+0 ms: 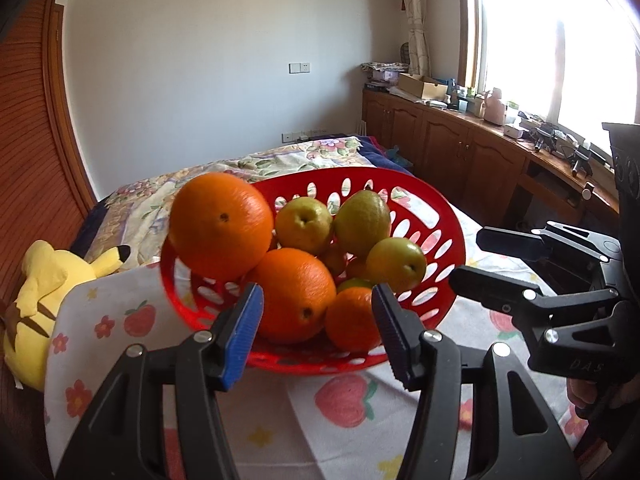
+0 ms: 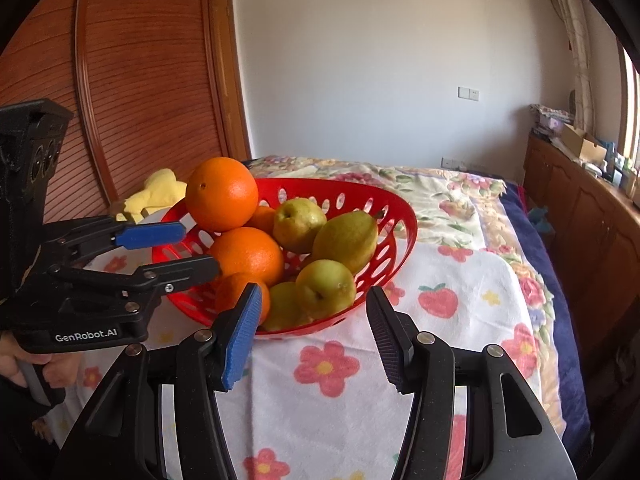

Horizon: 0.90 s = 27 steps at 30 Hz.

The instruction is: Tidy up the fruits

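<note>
both claws are wide open, holding nothing. the red basket (image 1: 448, 216) of fruit sits dead ahead of the left claw (image 1: 318, 330), top orange (image 1: 221, 226) up and left of it. right claw (image 2: 314, 334) looks further off, so i'd guess left goes.

A red basket (image 2: 404, 220) heaped with oranges (image 2: 222, 194) and pears (image 2: 346, 238) is seen on a flowered cloth (image 2: 460, 272). Both grippers, right (image 2: 314, 334) and left (image 2: 196, 250), are held with fingers apart, empty.
</note>
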Available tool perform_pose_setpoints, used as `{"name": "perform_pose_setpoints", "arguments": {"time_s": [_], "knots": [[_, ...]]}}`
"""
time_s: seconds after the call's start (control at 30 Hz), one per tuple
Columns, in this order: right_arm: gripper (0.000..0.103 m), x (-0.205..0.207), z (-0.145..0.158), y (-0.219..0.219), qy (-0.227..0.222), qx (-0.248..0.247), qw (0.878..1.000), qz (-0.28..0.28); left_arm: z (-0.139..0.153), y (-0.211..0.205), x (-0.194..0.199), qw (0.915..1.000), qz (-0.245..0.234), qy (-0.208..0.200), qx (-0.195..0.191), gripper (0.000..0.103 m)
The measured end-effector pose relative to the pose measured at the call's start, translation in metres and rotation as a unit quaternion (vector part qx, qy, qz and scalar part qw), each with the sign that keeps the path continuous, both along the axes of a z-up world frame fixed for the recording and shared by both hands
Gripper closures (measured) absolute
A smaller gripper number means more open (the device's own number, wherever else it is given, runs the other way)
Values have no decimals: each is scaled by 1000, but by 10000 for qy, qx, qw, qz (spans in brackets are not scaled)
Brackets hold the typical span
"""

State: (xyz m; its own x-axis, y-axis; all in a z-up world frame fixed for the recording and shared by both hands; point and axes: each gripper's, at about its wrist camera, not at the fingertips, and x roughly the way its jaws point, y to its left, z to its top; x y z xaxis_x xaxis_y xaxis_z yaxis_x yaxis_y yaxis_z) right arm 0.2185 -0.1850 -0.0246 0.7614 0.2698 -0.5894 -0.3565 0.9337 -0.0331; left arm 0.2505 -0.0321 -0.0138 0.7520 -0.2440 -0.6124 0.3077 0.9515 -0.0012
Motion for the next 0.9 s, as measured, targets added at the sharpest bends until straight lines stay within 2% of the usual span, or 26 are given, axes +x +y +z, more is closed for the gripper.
{"name": "perform_pose_setpoints", "arguments": {"time_s": [0.13,0.33,0.4,0.5,0.67,0.77,0.9], "knots": [[45,-10,0,3,4,95,9999,-101,0,10,-15,9998,128,-113,49,45],[42,-31,7,10,-167,75,9996,-218,6,26,-42,9990,269,-358,-24,31],[40,-39,11,12,-239,79,9994,-246,10,28,-51,9985,289,-461,-7,30],[36,-48,17,15,-344,78,9989,-306,17,32,-61,9979,331,-554,25,28],[26,-66,28,19,-532,96,9978,-388,28,46,-81,9958,432,-784,-179,12],[19,-78,35,21,-647,107,9969,-438,34,54,-93,9945,505,-890,-234,6],[15,-92,43,22,-809,111,9953,-526,44,59,-111,9910,676,-1126,-256,4]]}}
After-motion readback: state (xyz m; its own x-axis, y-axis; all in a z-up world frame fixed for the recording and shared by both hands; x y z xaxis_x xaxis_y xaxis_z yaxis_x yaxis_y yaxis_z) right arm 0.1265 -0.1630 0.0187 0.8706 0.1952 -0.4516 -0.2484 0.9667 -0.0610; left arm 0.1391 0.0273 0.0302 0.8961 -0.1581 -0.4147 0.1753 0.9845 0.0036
